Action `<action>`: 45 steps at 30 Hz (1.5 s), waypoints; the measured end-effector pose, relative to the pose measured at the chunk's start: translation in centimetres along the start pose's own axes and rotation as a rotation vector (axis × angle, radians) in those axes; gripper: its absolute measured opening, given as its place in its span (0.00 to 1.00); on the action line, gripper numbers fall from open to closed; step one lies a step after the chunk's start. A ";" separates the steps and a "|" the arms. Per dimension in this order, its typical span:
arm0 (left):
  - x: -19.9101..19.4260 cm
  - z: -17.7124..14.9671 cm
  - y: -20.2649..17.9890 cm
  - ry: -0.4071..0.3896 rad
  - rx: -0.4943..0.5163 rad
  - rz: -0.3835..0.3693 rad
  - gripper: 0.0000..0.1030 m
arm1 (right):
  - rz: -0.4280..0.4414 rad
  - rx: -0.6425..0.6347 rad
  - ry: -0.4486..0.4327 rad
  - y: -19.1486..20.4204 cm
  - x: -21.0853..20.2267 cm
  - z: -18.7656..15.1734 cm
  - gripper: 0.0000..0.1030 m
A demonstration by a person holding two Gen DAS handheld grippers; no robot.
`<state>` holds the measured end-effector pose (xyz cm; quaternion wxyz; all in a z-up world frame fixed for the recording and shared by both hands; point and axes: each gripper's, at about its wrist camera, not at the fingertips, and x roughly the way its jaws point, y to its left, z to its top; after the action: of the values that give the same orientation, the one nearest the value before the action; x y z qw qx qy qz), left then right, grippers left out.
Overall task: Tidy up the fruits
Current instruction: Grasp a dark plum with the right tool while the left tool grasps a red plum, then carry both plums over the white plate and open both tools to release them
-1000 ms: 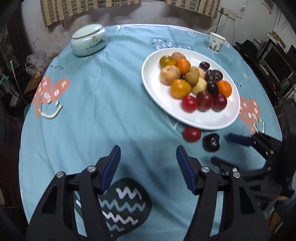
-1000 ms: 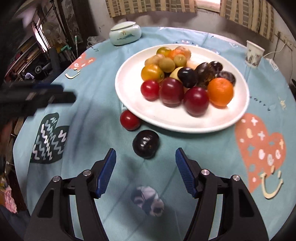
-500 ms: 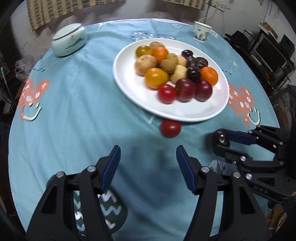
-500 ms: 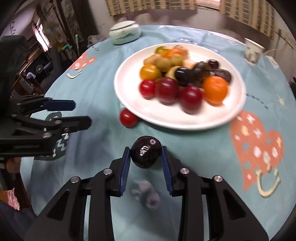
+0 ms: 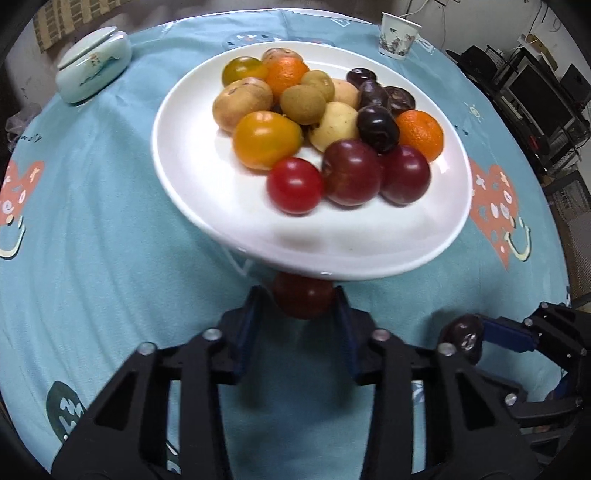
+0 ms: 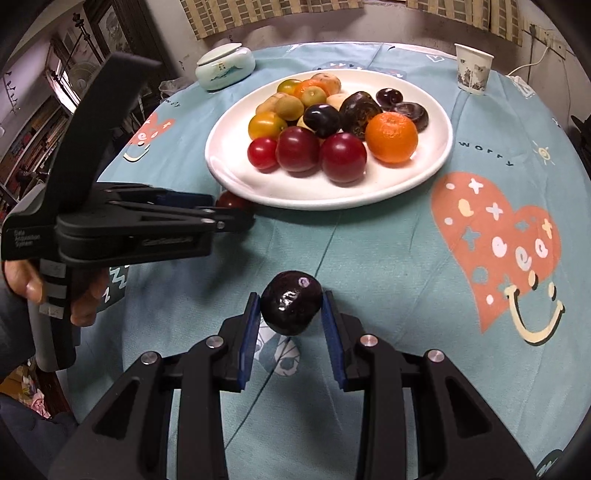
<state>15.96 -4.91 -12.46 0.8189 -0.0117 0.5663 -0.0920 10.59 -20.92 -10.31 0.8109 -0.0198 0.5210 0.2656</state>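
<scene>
A white plate (image 5: 207, 192) piled with oranges, kiwis, plums and tomatoes sits mid-table; it also shows in the right wrist view (image 6: 424, 173). My left gripper (image 5: 301, 301) is shut on a red tomato (image 5: 303, 297) at the plate's near rim. From the right wrist view the left gripper (image 6: 236, 216) holds the red tomato (image 6: 231, 201) beside the plate's left edge. My right gripper (image 6: 290, 308) is shut on a dark plum (image 6: 291, 306) above the blue cloth. The right gripper (image 5: 472, 332) with the dark plum (image 5: 463, 338) shows low right in the left wrist view.
A pale green lidded jar (image 5: 94, 66) stands at the back left and a paper cup (image 5: 399, 35) at the back right. The round table wears a blue cloth (image 5: 92, 221) with heart prints. Dark equipment stands off the table's right side.
My left gripper moved forward to the plate's rim and shut on the red tomato. My right gripper closed on the dark plum and holds it.
</scene>
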 end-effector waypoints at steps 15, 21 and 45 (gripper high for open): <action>-7.0 -3.3 -2.0 -0.107 0.118 0.103 0.31 | 0.019 -0.006 0.002 1.7 -1.0 -1.7 0.33; -9.0 -2.4 -3.0 -0.157 0.140 0.095 0.30 | 0.008 -0.010 -0.043 1.8 -2.7 -1.1 0.33; -6.3 9.0 -0.5 -0.196 0.039 0.130 0.29 | -0.035 -0.005 -0.233 -2.6 -3.2 13.2 0.33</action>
<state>22.14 -5.15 -3.33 0.8747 0.0321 0.4812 -0.0482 21.77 -20.32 -2.21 0.8705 0.0000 0.4220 0.2533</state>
